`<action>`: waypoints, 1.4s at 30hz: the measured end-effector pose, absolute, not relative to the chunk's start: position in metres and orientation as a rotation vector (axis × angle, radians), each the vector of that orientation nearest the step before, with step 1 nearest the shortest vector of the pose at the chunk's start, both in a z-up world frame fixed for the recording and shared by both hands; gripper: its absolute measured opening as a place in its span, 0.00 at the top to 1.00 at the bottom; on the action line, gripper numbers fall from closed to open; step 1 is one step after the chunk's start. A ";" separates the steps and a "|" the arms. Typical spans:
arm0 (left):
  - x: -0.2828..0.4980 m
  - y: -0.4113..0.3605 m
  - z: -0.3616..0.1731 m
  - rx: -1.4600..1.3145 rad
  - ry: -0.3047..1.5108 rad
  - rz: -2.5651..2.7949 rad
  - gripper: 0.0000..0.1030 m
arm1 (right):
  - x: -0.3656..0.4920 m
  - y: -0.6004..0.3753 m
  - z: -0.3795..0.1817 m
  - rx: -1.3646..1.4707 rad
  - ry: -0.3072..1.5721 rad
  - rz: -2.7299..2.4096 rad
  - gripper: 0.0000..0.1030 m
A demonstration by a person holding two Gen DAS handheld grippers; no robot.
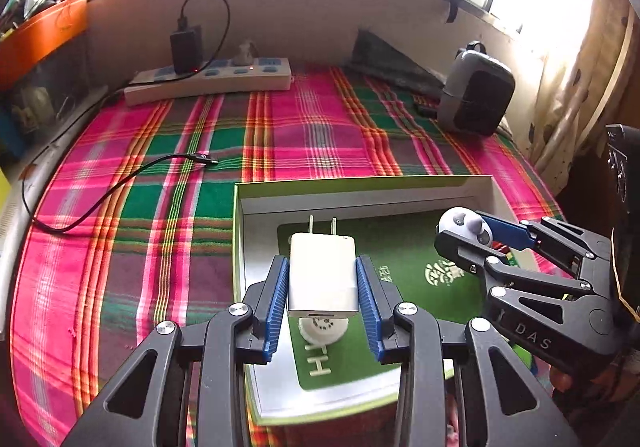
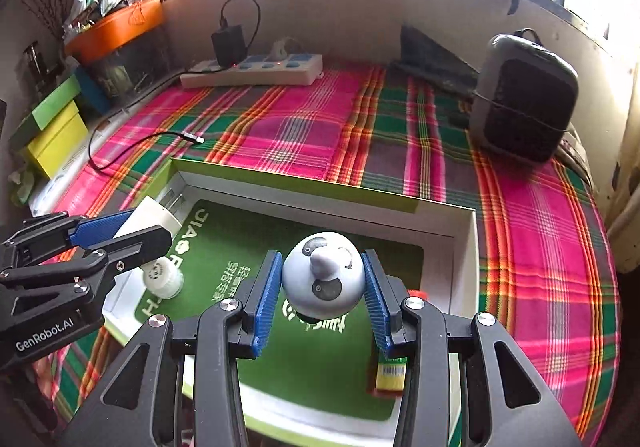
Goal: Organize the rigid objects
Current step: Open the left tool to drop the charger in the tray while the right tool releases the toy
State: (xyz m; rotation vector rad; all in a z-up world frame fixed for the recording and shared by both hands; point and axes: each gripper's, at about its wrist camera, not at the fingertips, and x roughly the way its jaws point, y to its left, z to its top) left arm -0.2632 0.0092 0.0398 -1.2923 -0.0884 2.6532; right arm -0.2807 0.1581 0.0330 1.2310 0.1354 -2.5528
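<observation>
Charger block [image 1: 322,274] and panda-faced egg toy [image 2: 323,275], each clamped in a gripper above the open box [image 1: 360,183].

Prongs on the white charger block point toward the top of the left wrist frame, and the left gripper [image 1: 322,279] has its blue fingers [image 1: 277,303] pressed on the block's two sides, at lower centre. The right gripper [image 2: 323,287] holds the round grey egg toy between its blue fingers [image 2: 267,299], also lower centre in its own view. Below both lies a white box with a green rim and a green printed card [image 2: 280,347] on its floor; a small white round cap [image 2: 163,279] rests on the card's left part, a red-and-yellow packet [image 2: 390,375] at its right edge. Surrounding the box is a pink-and-green plaid cloth [image 1: 160,207], with a loose black cable [image 1: 120,183] at left and a power strip [image 1: 208,81] at the upper left.
</observation>
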 end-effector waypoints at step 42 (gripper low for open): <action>-0.259 0.015 0.033 -1.321 -0.041 2.671 0.66 | -0.291 0.158 0.024 1.300 0.106 -2.561 0.57</action>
